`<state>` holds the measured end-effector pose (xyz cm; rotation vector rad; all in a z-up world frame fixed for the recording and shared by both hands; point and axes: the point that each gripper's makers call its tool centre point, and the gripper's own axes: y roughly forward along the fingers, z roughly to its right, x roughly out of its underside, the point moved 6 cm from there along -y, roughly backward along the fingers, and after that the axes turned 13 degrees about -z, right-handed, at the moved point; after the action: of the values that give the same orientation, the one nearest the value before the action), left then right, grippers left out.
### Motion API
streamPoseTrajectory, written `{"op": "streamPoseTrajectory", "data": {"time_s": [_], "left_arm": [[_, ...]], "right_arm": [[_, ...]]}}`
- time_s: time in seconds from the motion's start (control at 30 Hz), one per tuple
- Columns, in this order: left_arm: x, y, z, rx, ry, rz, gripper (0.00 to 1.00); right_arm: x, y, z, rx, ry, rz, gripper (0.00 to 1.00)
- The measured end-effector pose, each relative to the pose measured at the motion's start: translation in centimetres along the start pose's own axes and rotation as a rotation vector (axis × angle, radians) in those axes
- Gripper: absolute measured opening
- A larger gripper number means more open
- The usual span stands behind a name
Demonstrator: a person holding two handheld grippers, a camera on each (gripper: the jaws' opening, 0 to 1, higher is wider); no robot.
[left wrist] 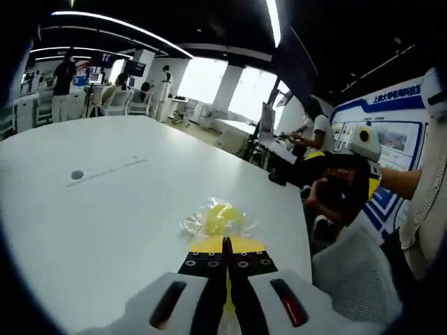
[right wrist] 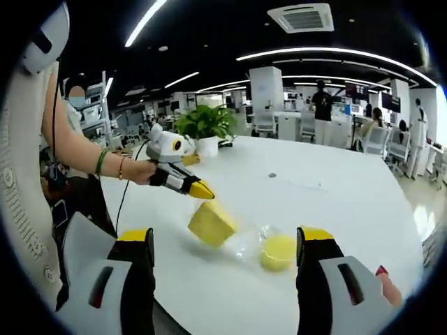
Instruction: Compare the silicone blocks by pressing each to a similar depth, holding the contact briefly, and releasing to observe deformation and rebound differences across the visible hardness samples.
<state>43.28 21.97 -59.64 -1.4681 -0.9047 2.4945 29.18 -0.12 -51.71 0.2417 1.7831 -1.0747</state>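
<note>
Pressing into the yellow square silicone block (right wrist: 211, 223) on the white table (right wrist: 335, 202), the left gripper (right wrist: 202, 190) has its jaws pressed together, tip touching. Just beside lies a round yellow block (right wrist: 277, 252) in clear wrap. The right gripper (right wrist: 223, 244) stands spread, idle. Next, I judge: hold, release, watch rebound.
</note>
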Motion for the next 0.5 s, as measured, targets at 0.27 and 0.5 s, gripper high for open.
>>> {"op": "streamPoseTrajectory", "data": {"time_s": [0.27, 0.5], "left_arm": [[1.7, 0.5, -5.3, -0.074, -0.059, -0.037, 0.00], [3.2, 1.2, -7.5, -0.098, -0.101, -0.075, 0.00]], "right_arm": [[2.5, 1.1, -0.5, 0.000, 0.028, -0.110, 0.76], [3.5, 1.9, -0.1, 0.002, 0.051, -0.144, 0.77]]}}
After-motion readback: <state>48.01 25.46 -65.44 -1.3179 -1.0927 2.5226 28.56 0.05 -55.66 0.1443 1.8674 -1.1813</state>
